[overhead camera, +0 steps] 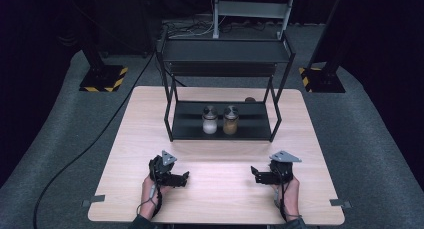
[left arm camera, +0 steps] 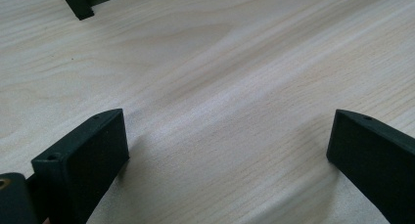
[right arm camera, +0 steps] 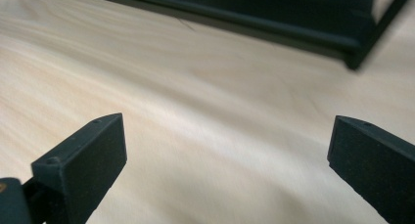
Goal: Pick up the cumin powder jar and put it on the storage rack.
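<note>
**A:** Both your tools are released. The left tool sits low over the pale wood-grain counter, jaws spread wide with nothing but bare grain between them. The right tool is the same: jaws parted as far as they go, nothing held.

**B:** So where are the things you're working with?

**A:** On the bottom tray of the black metal two-tier rack at the far middle of the counter. The glass jar of white grains with a grey lid stands upright just beside the glass jar of brown grains with a grey lid; whether they touch I can't tell. Both sit well apart from your tools.

**B:** Why side by side like that?

**A:** My guess is you're stocking the rack: paired at the tray's middle, they leave room either side and face the open front for an easy reach. Your tools point inward at each other near the counter's front edge, which reads as a resting pose away from the rack. There's also a small dark round thing behind the rack, too small to make out.
</note>
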`<act>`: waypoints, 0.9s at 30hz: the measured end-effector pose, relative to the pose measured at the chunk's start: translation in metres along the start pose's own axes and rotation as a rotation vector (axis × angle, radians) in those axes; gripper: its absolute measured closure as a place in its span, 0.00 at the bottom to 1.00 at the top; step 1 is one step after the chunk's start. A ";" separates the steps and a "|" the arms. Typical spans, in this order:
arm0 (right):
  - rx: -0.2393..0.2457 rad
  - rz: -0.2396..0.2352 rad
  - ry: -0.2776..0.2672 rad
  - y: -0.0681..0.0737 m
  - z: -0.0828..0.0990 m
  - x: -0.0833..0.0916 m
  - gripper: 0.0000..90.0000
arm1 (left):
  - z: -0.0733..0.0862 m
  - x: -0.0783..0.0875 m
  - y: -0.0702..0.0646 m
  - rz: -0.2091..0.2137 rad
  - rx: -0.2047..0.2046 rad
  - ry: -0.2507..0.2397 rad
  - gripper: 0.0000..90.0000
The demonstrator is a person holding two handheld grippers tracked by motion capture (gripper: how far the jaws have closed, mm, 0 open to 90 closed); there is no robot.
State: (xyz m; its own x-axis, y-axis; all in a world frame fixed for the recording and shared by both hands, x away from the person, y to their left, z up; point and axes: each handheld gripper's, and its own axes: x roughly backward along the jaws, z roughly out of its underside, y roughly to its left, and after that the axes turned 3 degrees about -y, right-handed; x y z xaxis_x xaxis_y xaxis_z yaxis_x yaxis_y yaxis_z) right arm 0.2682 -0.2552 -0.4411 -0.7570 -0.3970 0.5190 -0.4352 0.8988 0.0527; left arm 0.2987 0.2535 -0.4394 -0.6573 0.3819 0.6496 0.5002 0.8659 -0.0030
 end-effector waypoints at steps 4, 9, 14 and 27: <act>-0.023 -0.013 0.018 -0.009 0.011 0.009 0.00 | 0.000 0.000 0.000 0.000 -0.001 0.000 0.01; -0.048 -0.024 -0.005 -0.014 0.020 0.017 0.00 | 0.000 0.000 -0.001 -0.002 -0.001 -0.001 0.01; 0.004 -0.016 0.028 -0.007 0.014 0.014 0.00 | 0.000 0.000 -0.001 -0.003 0.001 0.000 0.01; -0.001 -0.004 0.054 -0.006 0.009 0.011 0.00 | 0.000 0.000 -0.001 -0.007 0.005 0.000 0.01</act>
State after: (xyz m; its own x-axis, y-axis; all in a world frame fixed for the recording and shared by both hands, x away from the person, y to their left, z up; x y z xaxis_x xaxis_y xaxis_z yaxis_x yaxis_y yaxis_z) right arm 0.2581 -0.2662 -0.4435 -0.7280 -0.3900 0.5638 -0.4379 0.8973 0.0553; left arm 0.2977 0.2528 -0.4396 -0.6612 0.3758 0.6493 0.4927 0.8702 -0.0020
